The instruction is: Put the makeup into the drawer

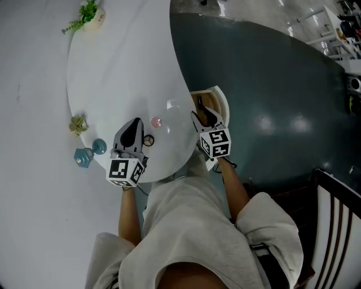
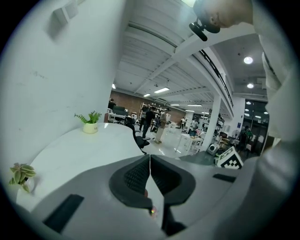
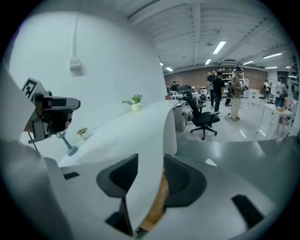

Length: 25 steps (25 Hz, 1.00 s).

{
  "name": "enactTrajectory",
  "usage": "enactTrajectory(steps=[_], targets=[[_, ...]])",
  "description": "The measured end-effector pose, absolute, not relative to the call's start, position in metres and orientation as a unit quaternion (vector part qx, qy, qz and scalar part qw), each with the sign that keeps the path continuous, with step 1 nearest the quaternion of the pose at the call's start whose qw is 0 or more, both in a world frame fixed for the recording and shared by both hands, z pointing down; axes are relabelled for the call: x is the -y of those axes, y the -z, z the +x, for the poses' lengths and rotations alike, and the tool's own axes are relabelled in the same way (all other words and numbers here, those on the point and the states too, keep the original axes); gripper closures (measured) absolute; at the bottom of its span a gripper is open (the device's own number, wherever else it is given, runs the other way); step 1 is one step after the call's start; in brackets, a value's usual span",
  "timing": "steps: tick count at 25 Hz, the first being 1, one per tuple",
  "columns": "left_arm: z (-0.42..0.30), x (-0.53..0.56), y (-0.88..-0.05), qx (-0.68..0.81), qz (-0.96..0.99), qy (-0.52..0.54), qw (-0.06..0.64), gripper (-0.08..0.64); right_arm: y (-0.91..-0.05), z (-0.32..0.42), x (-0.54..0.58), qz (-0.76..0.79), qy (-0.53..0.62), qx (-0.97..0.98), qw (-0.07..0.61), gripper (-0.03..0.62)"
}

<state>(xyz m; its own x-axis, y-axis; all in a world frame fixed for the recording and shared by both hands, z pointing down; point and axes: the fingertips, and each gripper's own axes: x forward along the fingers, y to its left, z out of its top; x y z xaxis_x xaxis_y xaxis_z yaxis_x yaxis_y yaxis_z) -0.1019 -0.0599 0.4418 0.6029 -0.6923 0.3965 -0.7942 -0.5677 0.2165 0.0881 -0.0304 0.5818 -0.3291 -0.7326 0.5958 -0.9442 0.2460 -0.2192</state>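
Note:
A small pink makeup item [image 1: 156, 121] lies on the white curved table [image 1: 124, 73], just right of my left gripper [image 1: 135, 122]. A dark ring-shaped piece [image 1: 148, 140] lies beside that gripper's body. In the left gripper view my left gripper [image 2: 150, 161] has its pads together, with nothing seen between them. A wooden drawer [image 1: 219, 97] stands pulled out from the table's right edge. My right gripper [image 1: 201, 113] hovers over the drawer. In the right gripper view it [image 3: 151, 161] is open and holds nothing; the table edge and the drawer's wood [image 3: 157, 201] show through the gap.
Two teal stand-like objects [image 1: 90, 153] and a small succulent [image 1: 78, 125] sit at the table's left. A potted plant [image 1: 87, 14] stands at the far end. A dark chair [image 1: 338, 214] is at the lower right, on dark floor [image 1: 271, 84].

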Motion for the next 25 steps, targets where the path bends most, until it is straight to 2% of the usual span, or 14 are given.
enactTrajectory(steps=[3, 9, 15, 20, 22, 25], targets=[[-0.121, 0.054, -0.439, 0.44, 0.868, -0.128, 0.19, 0.548, -0.58, 0.044, 0.028, 0.505, -0.274, 0.793, 0.202, 0.412], [-0.166, 0.039, -0.434, 0.479, 0.848, -0.118, 0.193, 0.548, -0.597, -0.04, 0.028, 0.409, -0.265, 0.84, 0.239, 0.353], [-0.21, 0.027, -0.434, 0.514, 0.827, -0.107, 0.2, 0.548, -0.615, -0.086, 0.024, 0.355, -0.248, 0.856, 0.283, 0.313], [-0.232, 0.02, -0.436, 0.53, 0.817, -0.099, 0.204, 0.548, -0.628, -0.102, 0.023, 0.335, -0.219, 0.85, 0.343, 0.321], [-0.237, 0.018, -0.436, 0.534, 0.814, -0.098, 0.205, 0.548, -0.631, -0.105, 0.023, 0.33, -0.207, 0.843, 0.371, 0.342], [-0.24, 0.016, -0.436, 0.536, 0.813, -0.095, 0.206, 0.548, -0.633, -0.105, 0.023, 0.333, -0.197, 0.838, 0.385, 0.353]])
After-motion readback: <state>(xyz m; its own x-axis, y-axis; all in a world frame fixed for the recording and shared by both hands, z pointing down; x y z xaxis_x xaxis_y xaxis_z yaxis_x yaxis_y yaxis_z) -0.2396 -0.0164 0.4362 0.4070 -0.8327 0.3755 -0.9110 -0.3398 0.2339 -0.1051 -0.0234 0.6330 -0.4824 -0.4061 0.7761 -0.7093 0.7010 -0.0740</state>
